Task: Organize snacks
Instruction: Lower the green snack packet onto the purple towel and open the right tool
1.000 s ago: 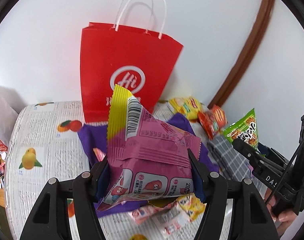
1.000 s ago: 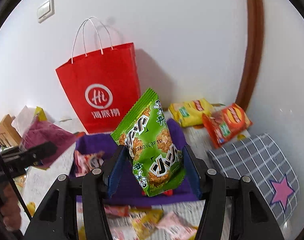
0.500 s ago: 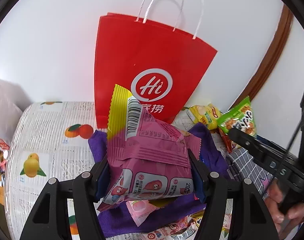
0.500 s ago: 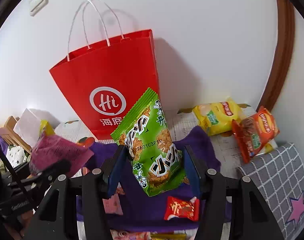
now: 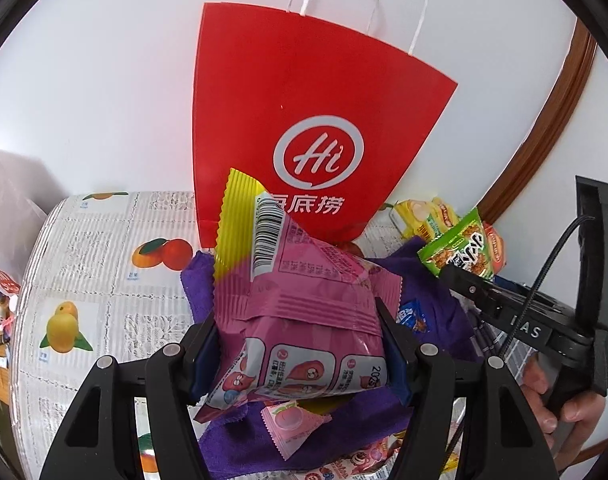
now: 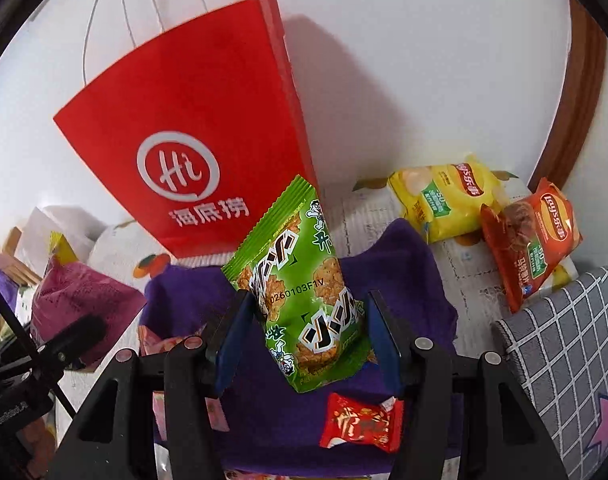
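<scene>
The left gripper (image 5: 300,356) is clamped on a pink snack pack (image 5: 304,320) and holds it in the air above the purple cloth (image 5: 431,304), in front of the red paper bag (image 5: 304,120) that stands upright against the wall. To the right, the right gripper (image 6: 307,336) is clamped on a green snack pack (image 6: 300,280) over the same cloth. A small red candy pack (image 6: 361,424) lies on the cloth below it. Further right, a yellow chips bag (image 6: 443,200) and an orange chips bag (image 6: 531,236) lie on the table, touching each other.
</scene>
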`<state>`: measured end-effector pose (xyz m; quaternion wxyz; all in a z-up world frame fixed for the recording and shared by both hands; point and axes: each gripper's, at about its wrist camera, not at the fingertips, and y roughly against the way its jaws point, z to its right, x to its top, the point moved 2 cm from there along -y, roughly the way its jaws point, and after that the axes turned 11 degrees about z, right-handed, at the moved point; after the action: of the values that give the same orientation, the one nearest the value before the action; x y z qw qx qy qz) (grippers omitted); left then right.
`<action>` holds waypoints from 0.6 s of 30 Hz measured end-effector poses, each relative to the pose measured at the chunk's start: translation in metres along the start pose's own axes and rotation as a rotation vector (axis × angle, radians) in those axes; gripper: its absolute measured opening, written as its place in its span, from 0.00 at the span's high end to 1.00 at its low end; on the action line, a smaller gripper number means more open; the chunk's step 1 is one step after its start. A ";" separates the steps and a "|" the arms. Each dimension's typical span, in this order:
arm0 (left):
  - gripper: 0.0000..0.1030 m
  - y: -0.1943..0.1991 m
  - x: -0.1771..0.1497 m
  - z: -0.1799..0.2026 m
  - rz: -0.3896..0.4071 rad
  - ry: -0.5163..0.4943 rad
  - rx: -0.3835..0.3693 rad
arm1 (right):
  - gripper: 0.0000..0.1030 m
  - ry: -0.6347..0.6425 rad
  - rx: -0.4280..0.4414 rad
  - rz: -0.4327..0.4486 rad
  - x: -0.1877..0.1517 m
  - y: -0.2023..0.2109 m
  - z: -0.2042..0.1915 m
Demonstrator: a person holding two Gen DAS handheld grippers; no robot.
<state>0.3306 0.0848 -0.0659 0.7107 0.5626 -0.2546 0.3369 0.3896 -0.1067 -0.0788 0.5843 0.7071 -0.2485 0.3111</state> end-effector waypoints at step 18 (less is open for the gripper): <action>0.37 0.001 0.002 -0.003 0.007 0.005 0.041 | 0.45 0.110 -0.054 -0.097 -0.013 -0.027 -0.003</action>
<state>0.3305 0.0882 -0.0644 0.6984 0.5753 -0.2481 0.3460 0.3990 -0.0983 -0.1061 0.6302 0.6843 -0.1898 0.3140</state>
